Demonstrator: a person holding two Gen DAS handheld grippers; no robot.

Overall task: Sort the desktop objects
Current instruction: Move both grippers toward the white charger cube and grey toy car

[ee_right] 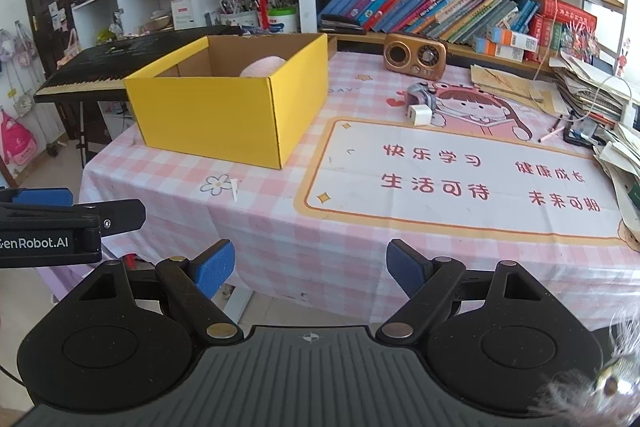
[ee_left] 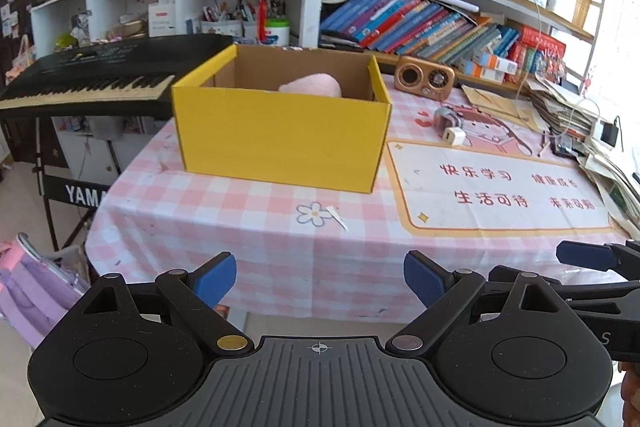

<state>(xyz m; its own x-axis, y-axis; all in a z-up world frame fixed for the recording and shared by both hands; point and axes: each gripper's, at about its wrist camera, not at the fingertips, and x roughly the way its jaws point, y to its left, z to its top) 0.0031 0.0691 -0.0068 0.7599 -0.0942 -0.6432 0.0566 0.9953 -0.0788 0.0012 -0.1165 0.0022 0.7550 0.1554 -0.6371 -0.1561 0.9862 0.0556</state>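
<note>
An open yellow cardboard box (ee_left: 280,135) (ee_right: 224,111) stands on the pink checked tablecloth, with a pink soft thing (ee_left: 312,87) (ee_right: 264,65) inside it. Right of the box lie a small white charger cube (ee_left: 454,135) (ee_right: 419,115) and a grey device (ee_left: 447,115) (ee_right: 421,94). A brown retro radio (ee_left: 425,78) (ee_right: 414,55) sits behind them. My left gripper (ee_left: 320,281) hangs open before the table's front edge with nothing between its blue pads. My right gripper (ee_right: 310,269) is also open and empty; one of its blue fingers (ee_left: 586,255) shows at the right of the left wrist view.
A black keyboard (ee_left: 104,75) on a stand sits left of the table. Shelves of books (ee_left: 420,23) line the back. Stacked papers (ee_right: 592,95) and a pen (ee_right: 552,134) crowd the table's right side. A printed mat (ee_right: 460,175) and a paper scrap (ee_left: 337,217) lie in front.
</note>
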